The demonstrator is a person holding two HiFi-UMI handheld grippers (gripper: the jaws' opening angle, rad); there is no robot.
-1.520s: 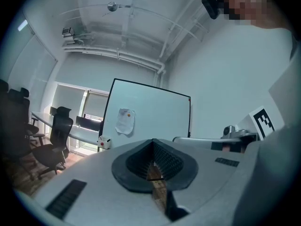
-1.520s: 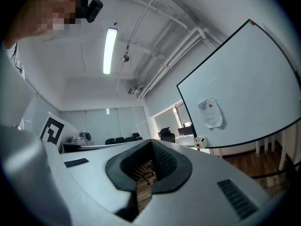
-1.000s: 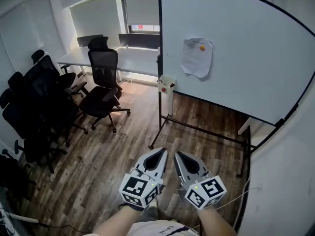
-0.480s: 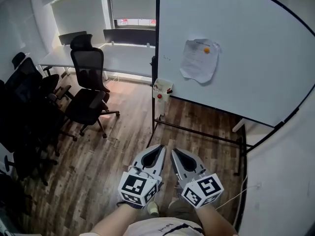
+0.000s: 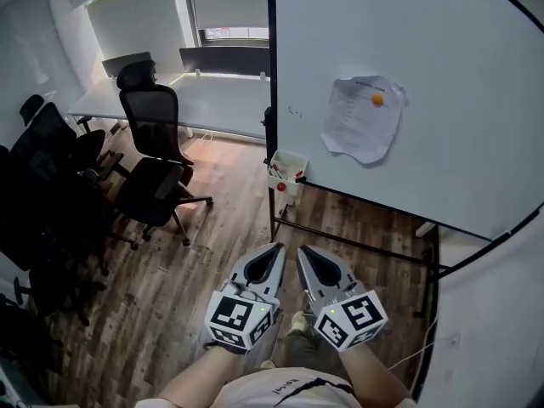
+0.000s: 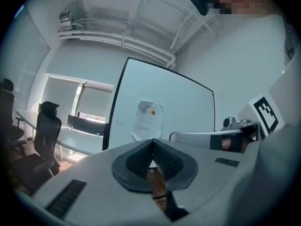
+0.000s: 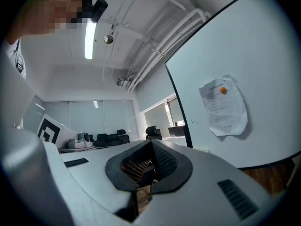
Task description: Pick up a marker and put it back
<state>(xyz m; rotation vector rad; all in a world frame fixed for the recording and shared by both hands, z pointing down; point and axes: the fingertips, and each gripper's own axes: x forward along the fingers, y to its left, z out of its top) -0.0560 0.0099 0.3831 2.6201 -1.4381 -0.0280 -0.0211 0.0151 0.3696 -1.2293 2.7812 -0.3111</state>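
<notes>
So afaict nothing's grabbed yet. The left gripper (image 5: 274,249) and right gripper (image 5: 303,252) sit side by side in front of the person's body, pointing level at the whiteboard (image 5: 442,49). Prob just carried that way bc the target's well apart from them. The markers (image 5: 274,171) look to be standing in the little white holder (image 5: 293,155) at the board's lower left edge, too small to count tbh. Claws: both clenched, pads meeting at the tips, nothing between them, only wood floor (image 5: 170,287) showing thru the gap behind. Touching nothing. Imo they'd need to get close, then open one up over a marker.
</notes>
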